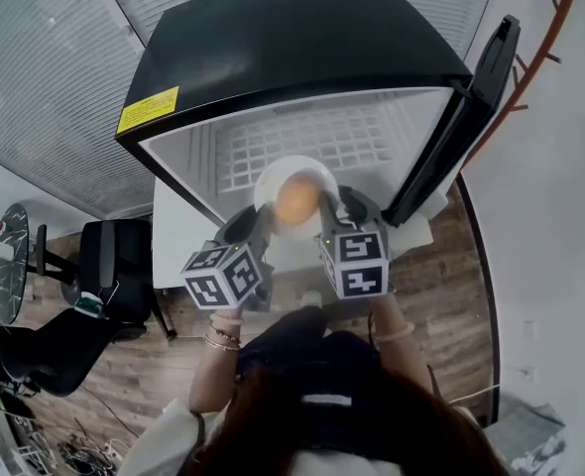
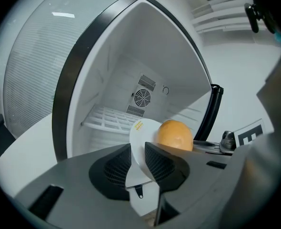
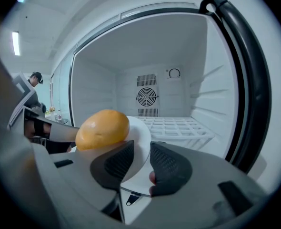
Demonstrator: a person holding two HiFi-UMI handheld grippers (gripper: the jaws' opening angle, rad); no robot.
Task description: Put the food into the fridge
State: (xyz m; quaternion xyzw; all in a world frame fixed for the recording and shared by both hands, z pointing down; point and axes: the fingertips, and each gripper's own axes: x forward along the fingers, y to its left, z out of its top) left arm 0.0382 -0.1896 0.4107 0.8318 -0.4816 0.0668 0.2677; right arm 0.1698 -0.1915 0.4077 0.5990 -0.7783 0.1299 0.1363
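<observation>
A white plate (image 1: 271, 181) (image 2: 141, 136) (image 3: 141, 136) carries a round orange-yellow bun (image 1: 296, 200) (image 2: 175, 135) (image 3: 102, 128). My left gripper (image 1: 250, 228) (image 2: 143, 152) is shut on the plate's left rim, and my right gripper (image 1: 337, 216) (image 3: 141, 159) is shut on its right rim. I hold the plate level in front of the open black fridge (image 1: 292, 48), at the mouth of its white inside. A white wire shelf (image 1: 307, 147) (image 2: 109, 116) (image 3: 176, 127) lies inside, with a round fan grille (image 2: 142, 98) (image 3: 146, 97) on the back wall.
The fridge door (image 1: 461, 117) (image 3: 247, 80) stands open at the right. Black office chairs (image 1: 104, 266) stand on the wooden floor at the left. A person in a cap (image 3: 35, 79) is far off at the left of the right gripper view.
</observation>
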